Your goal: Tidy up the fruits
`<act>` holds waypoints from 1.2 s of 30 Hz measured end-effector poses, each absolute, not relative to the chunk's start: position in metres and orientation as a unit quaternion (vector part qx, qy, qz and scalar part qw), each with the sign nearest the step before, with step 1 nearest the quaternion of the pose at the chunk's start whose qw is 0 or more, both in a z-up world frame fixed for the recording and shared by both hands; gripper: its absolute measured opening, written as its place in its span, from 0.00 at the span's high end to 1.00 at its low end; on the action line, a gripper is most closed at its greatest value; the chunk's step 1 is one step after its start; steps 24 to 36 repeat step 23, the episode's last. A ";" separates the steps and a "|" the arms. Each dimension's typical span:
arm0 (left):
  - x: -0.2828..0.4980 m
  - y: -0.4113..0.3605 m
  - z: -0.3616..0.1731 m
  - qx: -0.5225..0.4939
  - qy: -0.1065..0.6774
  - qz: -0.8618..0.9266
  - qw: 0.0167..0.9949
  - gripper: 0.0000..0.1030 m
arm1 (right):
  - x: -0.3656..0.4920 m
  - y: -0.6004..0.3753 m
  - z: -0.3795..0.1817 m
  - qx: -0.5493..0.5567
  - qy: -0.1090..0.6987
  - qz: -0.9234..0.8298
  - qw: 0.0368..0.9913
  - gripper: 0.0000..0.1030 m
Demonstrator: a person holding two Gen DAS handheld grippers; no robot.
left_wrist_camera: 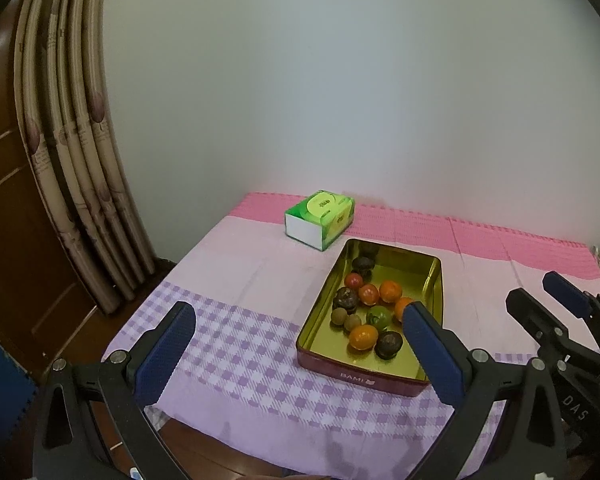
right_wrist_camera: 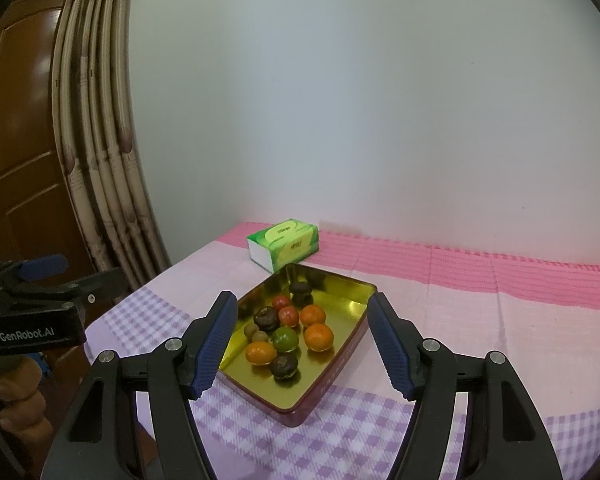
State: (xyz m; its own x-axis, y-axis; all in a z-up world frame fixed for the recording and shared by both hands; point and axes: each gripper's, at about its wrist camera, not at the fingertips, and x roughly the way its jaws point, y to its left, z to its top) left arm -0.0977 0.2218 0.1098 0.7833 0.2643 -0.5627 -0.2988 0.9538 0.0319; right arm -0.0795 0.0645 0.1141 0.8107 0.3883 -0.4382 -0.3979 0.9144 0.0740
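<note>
So the tin (right_wrist_camera: 332,364) of fruits (right_wrist_camera: 288,338) sits on the checked counter (right_wrist_camera: 380,440), dead ahead of the right gripper (right_wrist_camera: 302,346), nearer it than the left gripper (left_wrist_camera: 300,354). Its long side runs away toward the tissue box (right_wrist_camera: 284,243). Both jaws gape wide, holding nothing.

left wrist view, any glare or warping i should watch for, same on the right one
Left wrist view: curtain bows with fisheye warp, gold tin walls mirror the fruit. Right wrist view: same bowing on the door, tin interior shines, fruit stays sharp; black vignette in the corners of both.
</note>
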 end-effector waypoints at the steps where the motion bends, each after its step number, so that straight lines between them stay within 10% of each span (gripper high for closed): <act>1: -0.097 0.222 0.109 -0.030 0.295 0.148 0.944 0.00 | -0.079 0.064 0.114 -0.010 0.229 0.207 0.951 0.34; 36: -0.081 0.209 0.083 -0.002 0.329 0.144 0.933 0.00 | -0.015 -0.018 0.043 -0.033 0.326 0.125 0.936 0.27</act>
